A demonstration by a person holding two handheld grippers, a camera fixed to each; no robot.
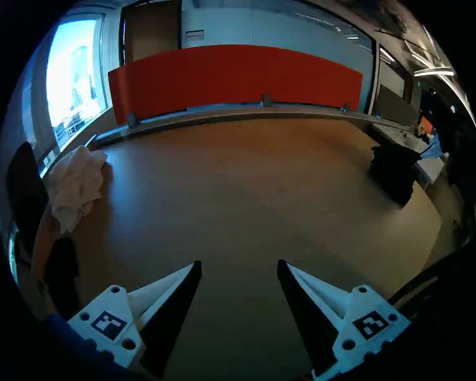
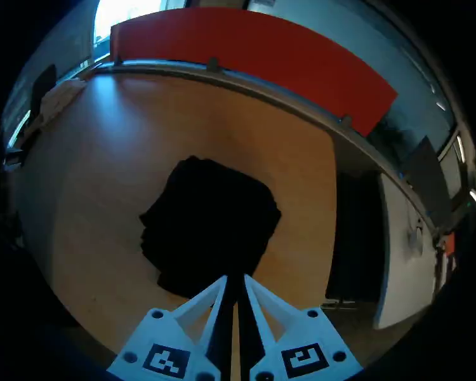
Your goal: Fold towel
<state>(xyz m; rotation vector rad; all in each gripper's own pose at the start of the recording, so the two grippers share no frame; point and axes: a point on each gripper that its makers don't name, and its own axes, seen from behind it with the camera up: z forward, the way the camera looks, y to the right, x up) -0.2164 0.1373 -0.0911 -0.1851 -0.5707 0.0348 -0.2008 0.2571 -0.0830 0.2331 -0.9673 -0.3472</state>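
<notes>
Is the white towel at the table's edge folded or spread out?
Neither: the white cloth towel lies bunched in a loose, uneven heap at the wooden table's edge, with no neat layers.

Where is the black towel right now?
In the right gripper view the black towel lies on the wooden table just ahead of the right gripper, well short of the red divider.

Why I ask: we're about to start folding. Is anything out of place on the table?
The pale towel lies crumpled in a heap at the edge of the table, not laid flat. The dark cloth is a rumpled pile too.
</notes>
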